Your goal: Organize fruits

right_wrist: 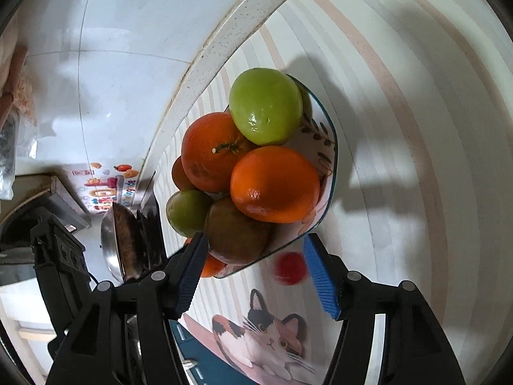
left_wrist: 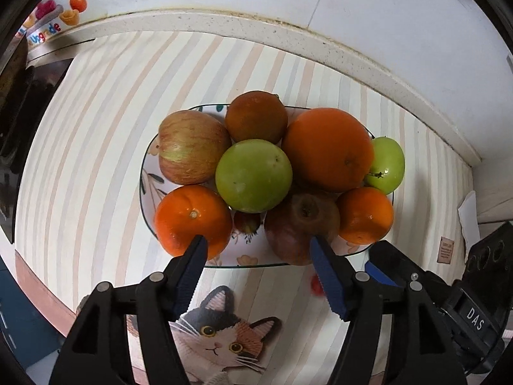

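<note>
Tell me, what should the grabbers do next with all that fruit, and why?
Probably reach the right gripper toward the small red fruit blurred beside the plate. It looks like the only fruit off the plate, both grippers are open and empty, and it sits between the right fingers.

Small red fruit (right_wrist: 290, 268): motion-blurred, kind indeterminate; in the left wrist view largely hidden behind a tong finger. Small dark-red fruit (left_wrist: 247, 222): mostly buried beneath the pile. Cat print (left_wrist: 218, 337): lower part cut off by the frame edge.
</note>
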A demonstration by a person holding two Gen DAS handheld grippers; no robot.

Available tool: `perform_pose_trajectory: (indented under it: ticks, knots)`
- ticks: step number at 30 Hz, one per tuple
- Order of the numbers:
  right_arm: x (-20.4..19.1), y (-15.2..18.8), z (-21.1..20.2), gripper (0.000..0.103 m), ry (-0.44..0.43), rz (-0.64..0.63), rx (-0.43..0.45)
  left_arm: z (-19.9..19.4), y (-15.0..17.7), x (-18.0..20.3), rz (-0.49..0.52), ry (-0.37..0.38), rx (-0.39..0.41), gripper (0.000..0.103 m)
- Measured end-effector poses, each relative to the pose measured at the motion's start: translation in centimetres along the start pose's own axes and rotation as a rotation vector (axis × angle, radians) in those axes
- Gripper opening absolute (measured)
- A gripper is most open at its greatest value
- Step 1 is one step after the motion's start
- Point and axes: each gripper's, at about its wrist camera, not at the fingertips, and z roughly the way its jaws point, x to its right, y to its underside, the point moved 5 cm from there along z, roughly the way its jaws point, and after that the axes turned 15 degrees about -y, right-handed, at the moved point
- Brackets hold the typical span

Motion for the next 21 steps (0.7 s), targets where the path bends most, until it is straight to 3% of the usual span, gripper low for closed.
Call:
perform_pose_trajectory:
  ticks: [3, 6, 10, 13, 16, 17, 21]
  knots:
    - [-0.8, 0.3, -1.1, 0.071, 0.096, -0.112, -0.034, -0.4, 0.5, -0.8, -0.016, -0.005, 0.014, 0.069]
    - [-2.6, 2.1, -1.5, 0.071, 0.246, -0.389, -0.104, -1.0, 2.0, -2.3, -0.034, -0.043, 0.045, 0.069]
    - [-2.9, 6.6, 0.7, 0.064, 0.339, -0.592, -0.257, -1.0, 5.7, -4.4, -0.054, -0.134, 0.073, 0.069]
    - [-1.8, 9.8, 2.6, 0.063, 0.361, -0.636, -0.351, -0.1, 9.0, -5.4, -0.066, -0.171, 0.06, 0.073]
    - [-0.6, 12.6, 4.1, 0.05, 0.388, -0.666, -0.419, 1.5, 11.8, -6.1, -0.084, -0.176, 0.012, 0.073]
    - [-0.2, 13.3, 4.4, 0.033, 0.395, -0.68, -0.428, 2.2, 12.6, -6.2, -0.091, -0.176, -0.009, 0.073]
    - [-0.4, 13.6, 4.2, 0.032, 0.392, -0.734, -0.376, 3.3, 14.0, -6.8, -0.123, -0.164, -0.042, 0.074]
